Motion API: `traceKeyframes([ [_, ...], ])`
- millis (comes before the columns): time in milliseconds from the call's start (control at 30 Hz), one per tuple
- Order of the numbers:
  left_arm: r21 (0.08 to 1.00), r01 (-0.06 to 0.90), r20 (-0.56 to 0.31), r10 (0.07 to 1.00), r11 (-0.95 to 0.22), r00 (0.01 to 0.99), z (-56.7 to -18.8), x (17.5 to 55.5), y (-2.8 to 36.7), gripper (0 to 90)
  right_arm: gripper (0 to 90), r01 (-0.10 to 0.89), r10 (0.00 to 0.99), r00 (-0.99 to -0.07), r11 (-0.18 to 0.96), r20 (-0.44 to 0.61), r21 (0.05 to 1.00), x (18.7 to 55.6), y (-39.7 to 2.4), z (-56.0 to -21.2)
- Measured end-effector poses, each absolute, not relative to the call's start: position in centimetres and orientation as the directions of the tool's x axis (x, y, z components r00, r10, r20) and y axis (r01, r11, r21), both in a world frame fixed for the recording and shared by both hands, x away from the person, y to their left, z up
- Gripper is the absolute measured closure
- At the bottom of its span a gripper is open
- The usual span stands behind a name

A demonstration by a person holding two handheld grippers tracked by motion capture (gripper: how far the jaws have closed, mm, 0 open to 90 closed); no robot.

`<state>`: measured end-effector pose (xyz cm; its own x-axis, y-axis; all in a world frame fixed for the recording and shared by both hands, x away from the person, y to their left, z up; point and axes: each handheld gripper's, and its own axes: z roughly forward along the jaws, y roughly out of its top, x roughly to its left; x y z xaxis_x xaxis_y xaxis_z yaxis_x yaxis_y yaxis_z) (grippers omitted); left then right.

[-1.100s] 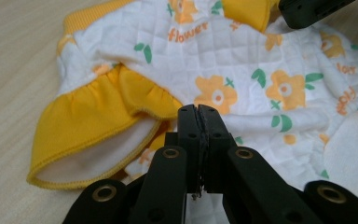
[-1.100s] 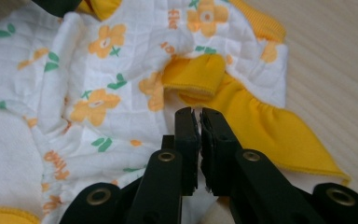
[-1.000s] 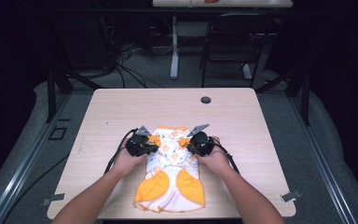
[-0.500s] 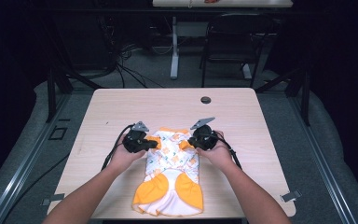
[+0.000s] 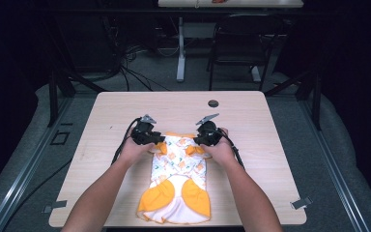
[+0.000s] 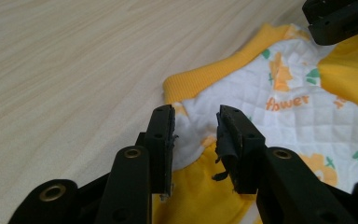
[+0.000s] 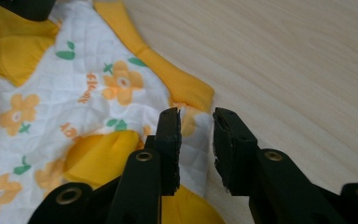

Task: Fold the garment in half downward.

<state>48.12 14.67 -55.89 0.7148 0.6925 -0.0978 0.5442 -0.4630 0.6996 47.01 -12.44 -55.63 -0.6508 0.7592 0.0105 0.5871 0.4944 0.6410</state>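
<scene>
Quilted flower-print baby garment (image 5: 178, 181) flat on table (image 5: 270, 145), near edge, orange collar band at 12 o'clock. Left gripper (image 6: 195, 135) and right gripper (image 7: 196, 135) each narrowly parted, straddling shoulder corner, clamping nothing yet. Judgement: bite both corners evenly before lifting, else cloth skews. Gripper views show "flower" lettering, quilting; high view shows whole layout, forearms.

Orange lettering on the white quilted garment (image 6: 303, 100) reads "fbwer" in the left gripper view | same print recurs sideways among the flowers in the right gripper view, apparently "flower" | no other text legible
</scene>
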Motion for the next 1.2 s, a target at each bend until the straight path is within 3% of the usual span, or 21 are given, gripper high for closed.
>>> traceKeyframes([
  [367, 0.673, 0.577, -0.108, 0.709, -0.463, 0.697, -57.0, 48.6, 14.6, 61.8, 64.9, 0.622, 0.772, -0.634, 0.480, 0.039, 0.618, 47.4, -12.9, -56.3],
  [567, 0.667, 0.579, -0.114, 0.703, -0.469, 0.702, -57.3, 48.4, 14.5, 66.5, 65.7, 0.618, 0.770, -0.637, 0.485, 0.033, 0.618, 47.4, -12.6, -56.8],
  [900, 0.656, 0.616, -0.168, 0.711, -0.436, 0.683, -57.2, 48.3, 14.6, 79.5, 81.2, 0.622, 0.753, -0.656, 0.504, 0.047, 0.599, 47.3, -12.3, -56.6],
  [967, 0.656, 0.616, -0.170, 0.710, -0.436, 0.683, -57.2, 48.3, 14.6, 80.3, 84.2, 0.620, 0.760, -0.646, 0.473, 0.065, 0.626, 47.2, -12.1, -56.9],
  [1133, 0.662, 0.620, -0.192, 0.705, -0.420, 0.683, -57.0, 48.3, 14.7, 81.6, 88.4, 0.601, 0.738, -0.674, 0.526, 0.028, 0.601, 47.1, -12.1, -56.4],
  [1200, 0.659, 0.630, -0.208, 0.705, -0.411, 0.678, -57.0, 48.4, 14.9, 77.2, 88.9, 0.593, 0.737, -0.676, 0.532, 0.015, 0.605, 47.0, -12.0, -56.3],
])
